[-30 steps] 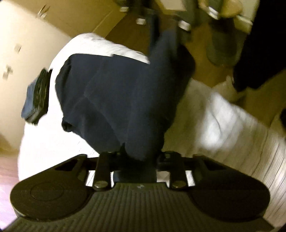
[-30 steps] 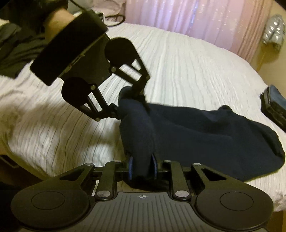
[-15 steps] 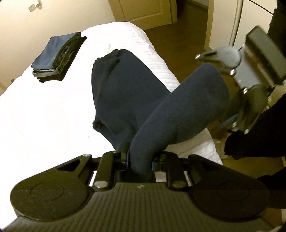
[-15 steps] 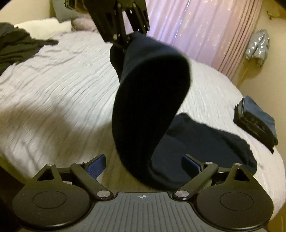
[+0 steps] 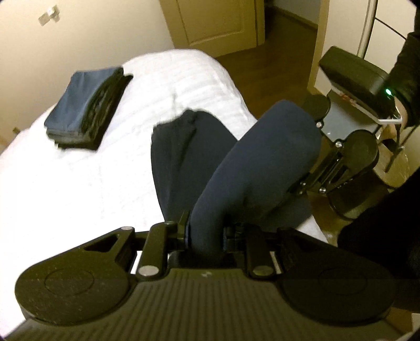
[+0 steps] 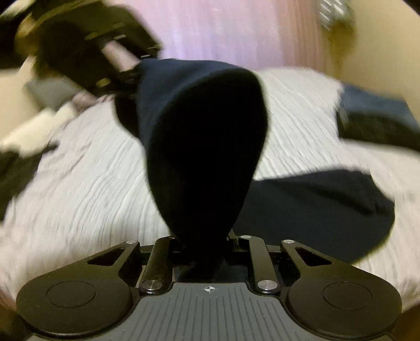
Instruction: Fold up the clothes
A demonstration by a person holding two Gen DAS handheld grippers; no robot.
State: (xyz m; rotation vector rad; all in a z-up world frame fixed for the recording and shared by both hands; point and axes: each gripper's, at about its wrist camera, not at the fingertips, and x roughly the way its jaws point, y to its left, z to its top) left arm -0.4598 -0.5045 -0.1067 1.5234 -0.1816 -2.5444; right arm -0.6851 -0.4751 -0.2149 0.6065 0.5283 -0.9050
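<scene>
The left gripper (image 5: 204,233) is closed on the navy garment (image 5: 183,157). The right gripper (image 6: 207,241) is closing, with the same cloth between its jaws. The garment arches up from the bed (image 5: 65,183), near its foot edge, and folded clothes (image 5: 86,105) lie at the corner.

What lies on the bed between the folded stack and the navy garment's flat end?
Nothing: in the left wrist view only bare white bedspread separates the folded stack from the navy garment.

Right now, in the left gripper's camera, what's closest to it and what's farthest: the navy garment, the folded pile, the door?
1. Navy garment, clamped in the left gripper.
2. Folded pile, upper left on the bed.
3. Door, behind the bed.
</scene>
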